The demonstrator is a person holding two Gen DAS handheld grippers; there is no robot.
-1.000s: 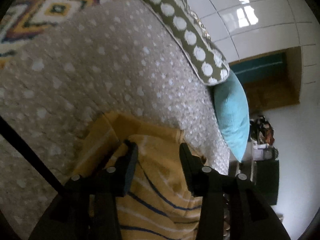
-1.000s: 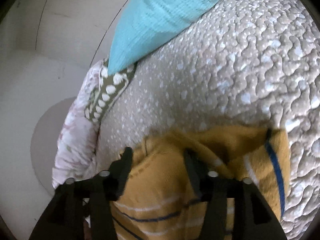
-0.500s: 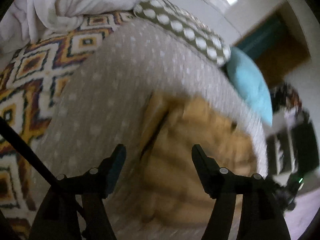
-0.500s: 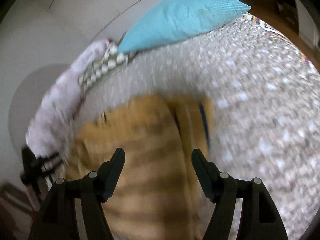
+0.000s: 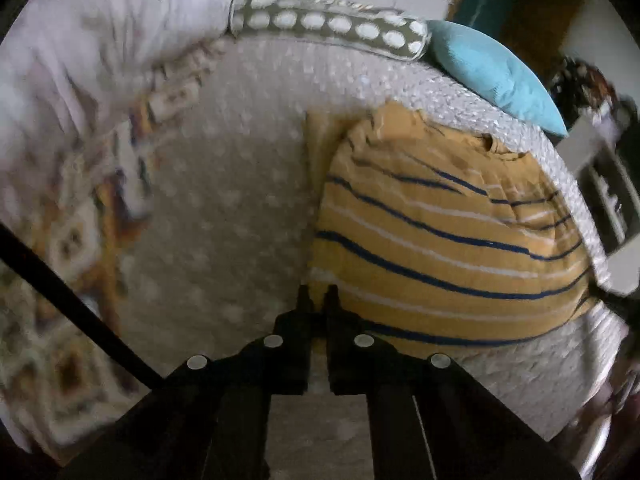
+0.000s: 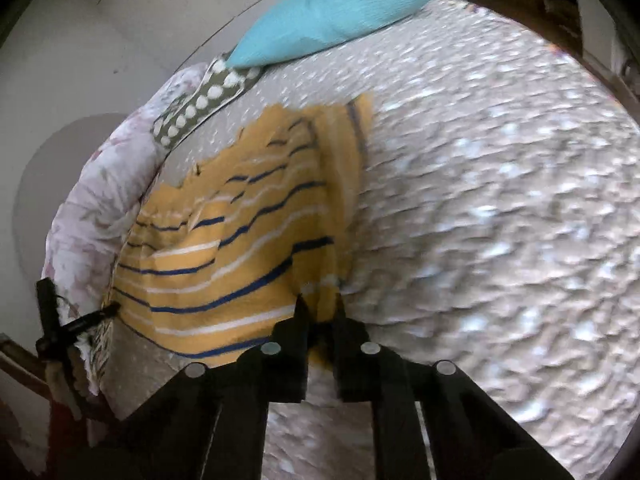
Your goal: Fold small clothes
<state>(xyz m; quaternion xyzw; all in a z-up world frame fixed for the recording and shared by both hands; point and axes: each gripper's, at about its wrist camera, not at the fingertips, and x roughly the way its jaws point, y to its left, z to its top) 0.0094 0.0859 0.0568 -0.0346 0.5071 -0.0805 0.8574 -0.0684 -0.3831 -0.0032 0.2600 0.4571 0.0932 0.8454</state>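
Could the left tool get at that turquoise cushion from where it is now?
Probably yes. The left tool is shut on the near corner of the striped yellow garment, and only open bedspread lies before the turquoise cushion; it would need to let go first.

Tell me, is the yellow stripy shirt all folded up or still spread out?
Partly folded. The shirt lies mostly flat on the bed, but one side edge is turned over onto it, with stripes broken there.

The left gripper (image 5: 318,294) is pointing steeply downward with its jaws pinched together. The right gripper (image 6: 319,303) is angling down too, its jaws likewise drawn nearly closed.
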